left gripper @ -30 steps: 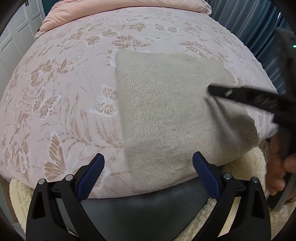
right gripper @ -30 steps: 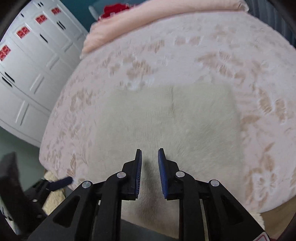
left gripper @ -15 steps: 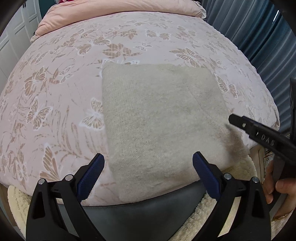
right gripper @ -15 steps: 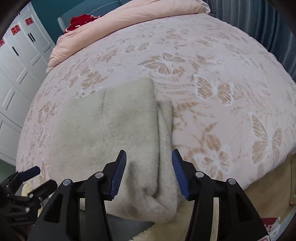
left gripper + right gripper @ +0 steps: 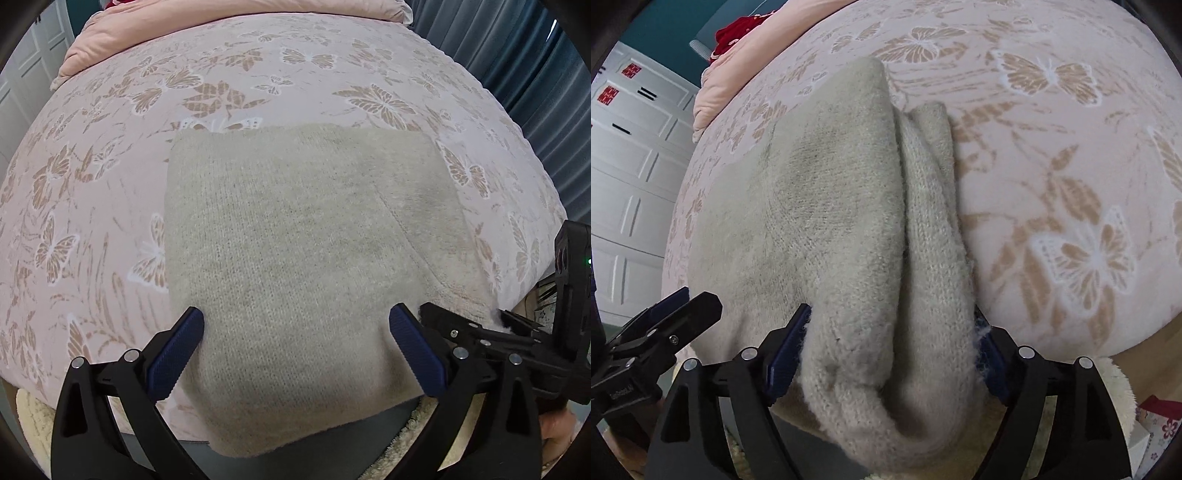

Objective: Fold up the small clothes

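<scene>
1. Left gripper [image 5: 295, 354]: jaws wide apart, holding nothing. It hovers over the near edge of the knit sweater [image 5: 306, 258], its blue ribbed pads [image 5: 173, 360] straddling the near-left part of the cloth.
2. Right gripper [image 5: 890, 354]: jaws spread around the thick rolled right edge of the sweater [image 5: 849, 221]. The pads appear to touch the bundle on both sides; I cannot tell whether they press it or only bracket it. White fluff clings to the right pad.
3. Key relation: the sweater lies directly ahead of both grippers, overhanging the near edge of the bed [image 5: 110, 166]. The folded bundle's long axis runs near to far. The right gripper is nearer to the thick fold, so the next grab likely falls to it.
4. Materials: beige fuzzy knit, soft, rectangular, with stacked layers on its right side. Bedspread is pink plush with tan butterflies.
5. Far: a pink duvet [image 5: 221, 22] is bunched at the head of the bed; white cabinet doors [image 5: 624, 177] stand at left.
</scene>
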Demonstrator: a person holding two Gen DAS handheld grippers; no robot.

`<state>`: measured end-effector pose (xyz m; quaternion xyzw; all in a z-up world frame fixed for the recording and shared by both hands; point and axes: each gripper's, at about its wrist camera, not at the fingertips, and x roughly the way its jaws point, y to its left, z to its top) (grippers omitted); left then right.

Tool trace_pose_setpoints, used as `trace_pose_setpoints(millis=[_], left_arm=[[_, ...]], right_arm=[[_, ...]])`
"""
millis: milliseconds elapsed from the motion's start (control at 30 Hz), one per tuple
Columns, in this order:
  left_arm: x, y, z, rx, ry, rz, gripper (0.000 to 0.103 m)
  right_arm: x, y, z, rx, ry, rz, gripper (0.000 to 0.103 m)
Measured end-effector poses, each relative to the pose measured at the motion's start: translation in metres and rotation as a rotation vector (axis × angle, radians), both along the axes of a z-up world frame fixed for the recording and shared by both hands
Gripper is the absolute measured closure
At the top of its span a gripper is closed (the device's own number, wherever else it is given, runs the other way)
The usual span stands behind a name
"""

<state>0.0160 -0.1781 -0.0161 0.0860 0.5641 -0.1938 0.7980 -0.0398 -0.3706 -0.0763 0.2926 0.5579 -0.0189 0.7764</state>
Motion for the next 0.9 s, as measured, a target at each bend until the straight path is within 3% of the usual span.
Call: trace_pose_setpoints(millis=[167,300,500,600,700,900], left_arm=[[0.014,-0.006,-0.011,0.086,-0.043,-0.030,0.005],[0.025,0.006,-0.022,0.029,-0.013,0.006,0.005],[0.029,0.003,-0.030,0.012,-0.052,0.010,0.005],[0.031,0.005,-0.019,0.002,-0.010,0.070,0.005],[0.026,0.018,-0.006,-0.068,0.003,0.104,0.005],[0.028,0.048,-0.031,-0.112,0.137,0.194,0.005]], right_arm=[[0.005,0.000,-0.006,0.034,-0.021,0.001,0.009],[0.008,0.002,-0.006,0.031,-0.061,0.016,0.008],[0.012,0.004,-0.008,0.078,-0.137,0.018,0.007],[0.011,-0.001,-0.009,0.103,-0.162,0.016,0.009],[0.007,-0.004,-0.009,0.129,-0.176,0.015,0.011],[0.004,-0.014,-0.013,0.222,-0.210,-0.013,0.011]])
